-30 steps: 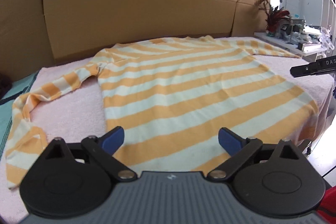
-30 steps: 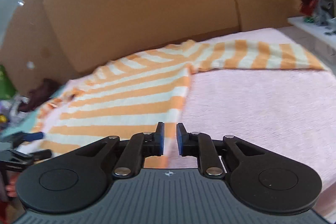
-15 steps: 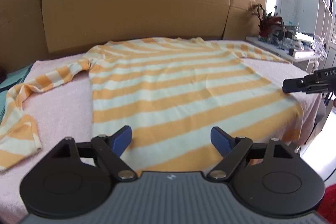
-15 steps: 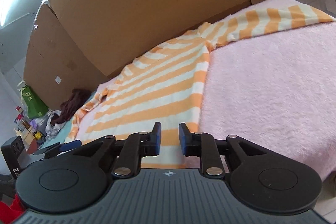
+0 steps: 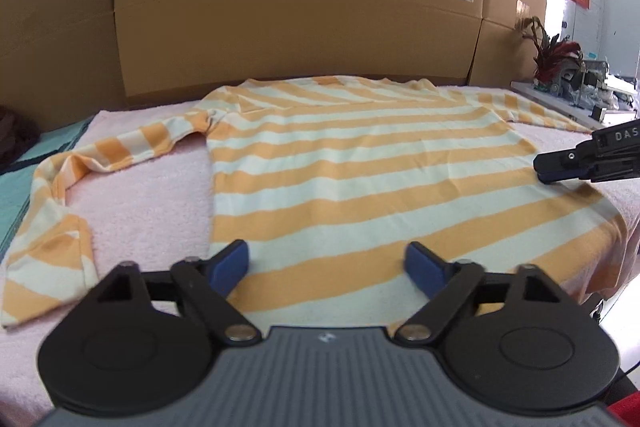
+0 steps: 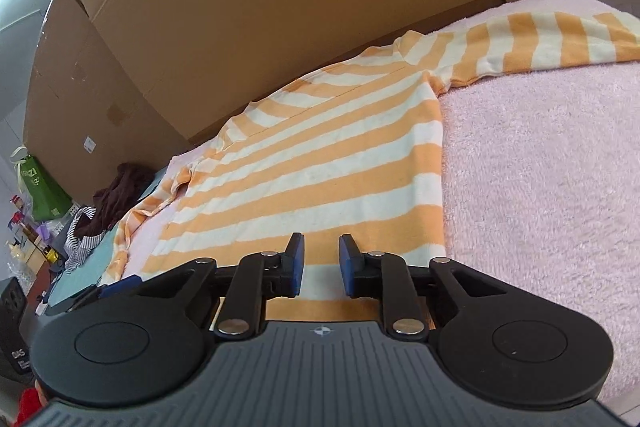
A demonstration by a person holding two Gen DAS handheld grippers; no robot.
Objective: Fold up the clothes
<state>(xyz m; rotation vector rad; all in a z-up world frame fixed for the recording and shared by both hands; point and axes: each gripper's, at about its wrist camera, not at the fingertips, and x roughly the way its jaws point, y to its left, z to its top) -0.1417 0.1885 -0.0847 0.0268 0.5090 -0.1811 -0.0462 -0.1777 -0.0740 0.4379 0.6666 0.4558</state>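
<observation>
An orange-and-cream striped long-sleeved shirt (image 5: 360,167) lies flat on a pink fleecy cover (image 5: 152,195), sleeves spread out to both sides. My left gripper (image 5: 326,259) hovers over the shirt's lower hem near its left corner; its jaws are wide and closing, with only flat fabric below them and nothing pinched. My right gripper (image 6: 322,255) sits low over the hem of the shirt (image 6: 320,163) near its right corner; its jaws stand a narrow gap apart and are opening, gripping nothing. The right gripper's tip (image 5: 560,167) also shows at the right edge of the left wrist view.
Tall cardboard boxes (image 5: 280,7) wall off the back. A teal cloth (image 5: 16,187) lies to the left, with a dark clothes pile (image 6: 120,187) and a green bag (image 6: 40,191) beyond it. A shelf with a red-leaved plant (image 5: 556,55) stands at the right. The cover's right edge drops off.
The left jaws have narrowed from very wide. The right jaws have spread from nearly touching to a small gap, and the right gripper has rolled and come closer to the shirt's hem.
</observation>
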